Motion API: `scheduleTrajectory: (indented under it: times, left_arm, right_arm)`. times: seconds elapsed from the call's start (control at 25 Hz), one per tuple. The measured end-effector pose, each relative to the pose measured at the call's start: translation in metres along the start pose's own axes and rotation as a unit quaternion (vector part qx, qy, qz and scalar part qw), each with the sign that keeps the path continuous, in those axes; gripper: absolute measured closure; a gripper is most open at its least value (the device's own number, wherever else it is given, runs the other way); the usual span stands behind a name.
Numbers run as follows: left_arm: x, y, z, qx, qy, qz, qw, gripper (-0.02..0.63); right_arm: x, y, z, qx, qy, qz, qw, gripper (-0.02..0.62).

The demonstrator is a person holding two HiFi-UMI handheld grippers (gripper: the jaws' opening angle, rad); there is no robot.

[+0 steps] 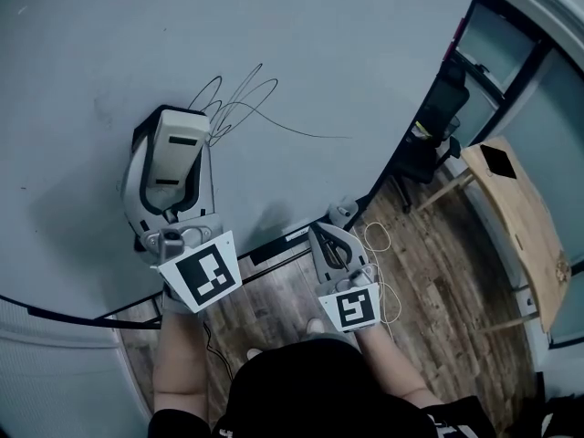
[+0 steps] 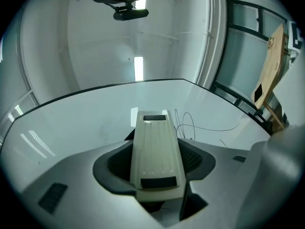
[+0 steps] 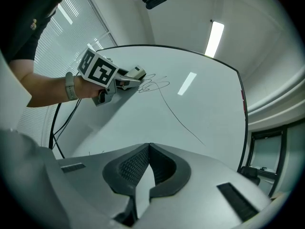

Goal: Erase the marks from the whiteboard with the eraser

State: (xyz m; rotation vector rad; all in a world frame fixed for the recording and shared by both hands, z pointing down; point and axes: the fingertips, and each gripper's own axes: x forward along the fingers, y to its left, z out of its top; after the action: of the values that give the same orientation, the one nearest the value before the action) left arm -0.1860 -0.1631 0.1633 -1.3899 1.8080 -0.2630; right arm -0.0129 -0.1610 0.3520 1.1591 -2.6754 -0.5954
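Your left hand-held gripper (image 1: 169,167) clamps the eraser (image 1: 178,144) against the whiteboard (image 1: 319,44) just beside the scribbled marks (image 1: 239,103), ready to wipe them, while your right hand-held gripper (image 1: 330,245) hangs clenched and empty, out of the way.

A: Off-task items logged?
B: Wooden table (image 1: 520,231), black square (image 1: 500,161) near its far end. Black chair (image 1: 436,126) left of that end. White cord (image 1: 378,241) looped on plank floor (image 1: 447,290), left of table.

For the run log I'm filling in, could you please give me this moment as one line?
left gripper: shut on eraser | eraser: against whiteboard, beside scribble marks | marks: unerased | right gripper: shut, empty
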Motion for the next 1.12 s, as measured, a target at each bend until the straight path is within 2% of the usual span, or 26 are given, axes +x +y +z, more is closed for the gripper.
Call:
scheduleTrajectory:
  times: [0.36,0.64,0.92,1.12]
  left_arm:
    - [0.029,-0.028,0.027,0.040,-0.025,-0.005,0.9989,0.341]
    - [0.023,-0.034,0.020,0.090,-0.040,-0.017,0.9950,0.341]
    - [0.015,-0.035,0.005,0.081,-0.021,-0.019,0.9963,0.341]
    - [-0.014,-0.028,-0.030,0.078,0.005,-0.015,0.9968,0.341]
  right_arm:
    - [-0.002,-0.022,-0.007,0.012,-0.003,-0.015,1.000,0.566]
    - [0.016,-0.007,-0.012,0.019,-0.004,0.016,1.000,0.568]
    - [0.037,0.002,-0.004,0.029,-0.013,0.061,0.998,0.567]
    - [0.047,0.033,-0.011,0.030,-0.011,0.095,0.995,0.568]
